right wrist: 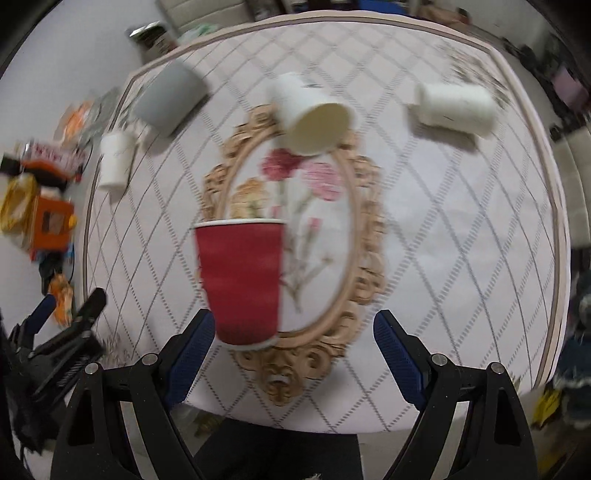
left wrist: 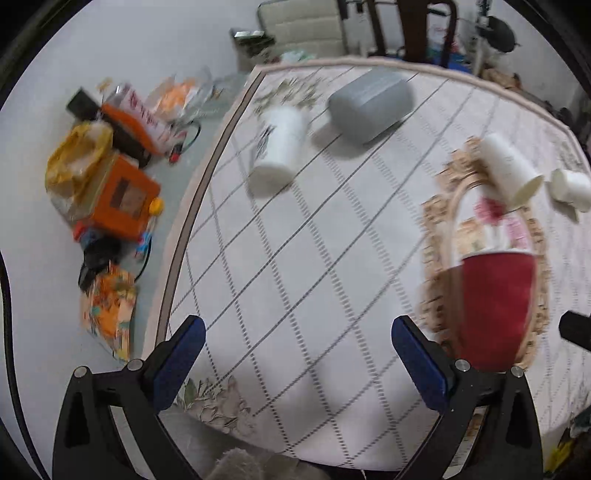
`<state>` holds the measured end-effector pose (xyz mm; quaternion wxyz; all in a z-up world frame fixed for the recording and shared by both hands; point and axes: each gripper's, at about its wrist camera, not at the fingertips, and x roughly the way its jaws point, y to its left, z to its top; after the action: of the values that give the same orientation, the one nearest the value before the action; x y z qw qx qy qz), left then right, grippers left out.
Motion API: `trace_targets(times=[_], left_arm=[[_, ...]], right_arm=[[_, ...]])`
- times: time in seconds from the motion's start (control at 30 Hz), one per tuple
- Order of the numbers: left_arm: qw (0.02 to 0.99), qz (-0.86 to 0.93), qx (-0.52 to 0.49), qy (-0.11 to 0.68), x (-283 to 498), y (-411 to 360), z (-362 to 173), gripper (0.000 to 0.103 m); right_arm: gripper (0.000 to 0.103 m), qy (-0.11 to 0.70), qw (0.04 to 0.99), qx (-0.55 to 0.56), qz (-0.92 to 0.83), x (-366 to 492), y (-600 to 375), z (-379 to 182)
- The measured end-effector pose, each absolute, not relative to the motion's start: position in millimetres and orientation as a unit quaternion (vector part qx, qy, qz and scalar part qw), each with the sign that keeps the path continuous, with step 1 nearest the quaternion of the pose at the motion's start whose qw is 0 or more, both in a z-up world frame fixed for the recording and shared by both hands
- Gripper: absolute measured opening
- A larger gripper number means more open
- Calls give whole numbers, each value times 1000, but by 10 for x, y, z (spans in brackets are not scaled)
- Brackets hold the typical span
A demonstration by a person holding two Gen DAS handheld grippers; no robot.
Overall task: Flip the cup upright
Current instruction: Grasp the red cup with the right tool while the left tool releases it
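Note:
A red paper cup [right wrist: 242,282] stands upright on the table, mouth up, on the oval flower print; it also shows in the left wrist view [left wrist: 496,310] at the right. My right gripper [right wrist: 295,336] is open and empty just behind the cup, which sits near its left finger. My left gripper [left wrist: 299,339] is open and empty, left of the cup. A white cup [right wrist: 314,118] lies on its side, mouth toward me. Another white cup [right wrist: 456,107] lies on its side at the right. A third white cup [right wrist: 116,158] stands mouth down at the left.
A grey cup [right wrist: 168,98] lies on its side at the back left, also in the left wrist view [left wrist: 369,105]. The table's left edge [left wrist: 192,206] drops to a floor with orange boxes [left wrist: 123,195] and bags. A chair [left wrist: 306,26] stands behind the table.

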<state>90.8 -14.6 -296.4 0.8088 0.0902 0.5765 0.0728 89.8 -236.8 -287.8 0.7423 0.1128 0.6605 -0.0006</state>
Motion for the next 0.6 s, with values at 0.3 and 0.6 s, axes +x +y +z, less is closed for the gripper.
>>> trace_targets(times=[0.3, 0.6], left_arm=[[762, 122, 61, 633, 805, 317, -3515, 103], [755, 122, 61, 642, 862, 403, -3598, 103]], right_arm=[[89, 686, 727, 36, -2, 1323, -1879, -3128], [80, 714, 700, 7, -2, 1561, -1742, -3386]])
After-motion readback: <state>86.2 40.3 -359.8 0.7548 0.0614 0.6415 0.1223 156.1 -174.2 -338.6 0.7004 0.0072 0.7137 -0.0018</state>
